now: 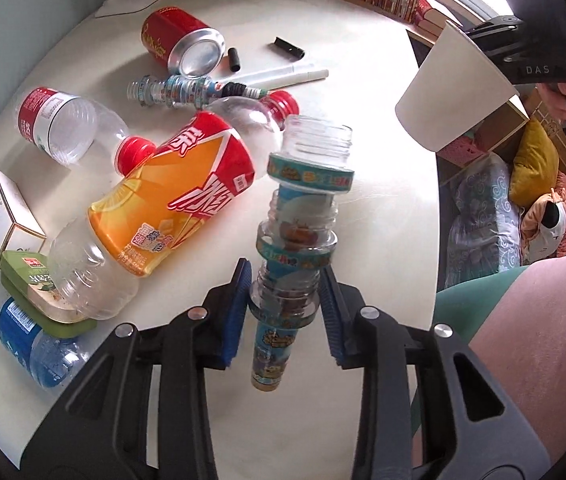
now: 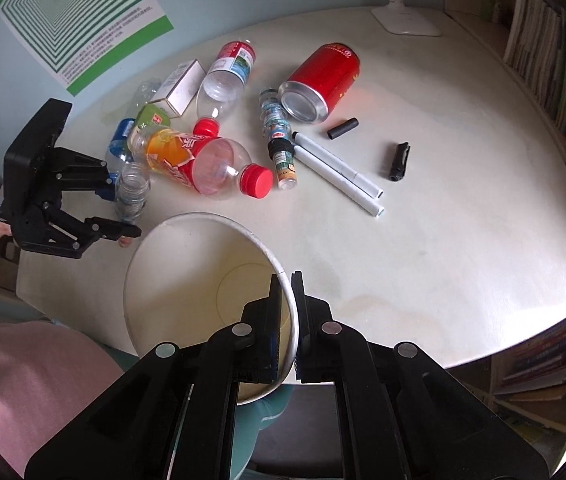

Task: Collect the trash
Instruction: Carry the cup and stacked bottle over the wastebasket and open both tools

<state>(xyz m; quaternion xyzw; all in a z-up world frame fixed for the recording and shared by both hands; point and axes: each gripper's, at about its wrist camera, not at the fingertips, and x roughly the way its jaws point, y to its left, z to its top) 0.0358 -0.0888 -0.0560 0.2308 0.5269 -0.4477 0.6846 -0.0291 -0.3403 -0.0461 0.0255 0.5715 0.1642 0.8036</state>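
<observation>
My left gripper is shut on a small ribbed clear bottle with a blue cartoon label and holds it above the white table's front edge. It also shows in the right wrist view, in the left gripper. My right gripper is shut on the rim of a white paper cup, whose open mouth faces the camera. In the left wrist view the cup hangs at the upper right, off the table's edge.
On the white table lie an orange-labelled bottle, a red can, a clear bottle with red label, a second small ribbed bottle, a white box, a green tin, a blue-labelled bottle and two white markers.
</observation>
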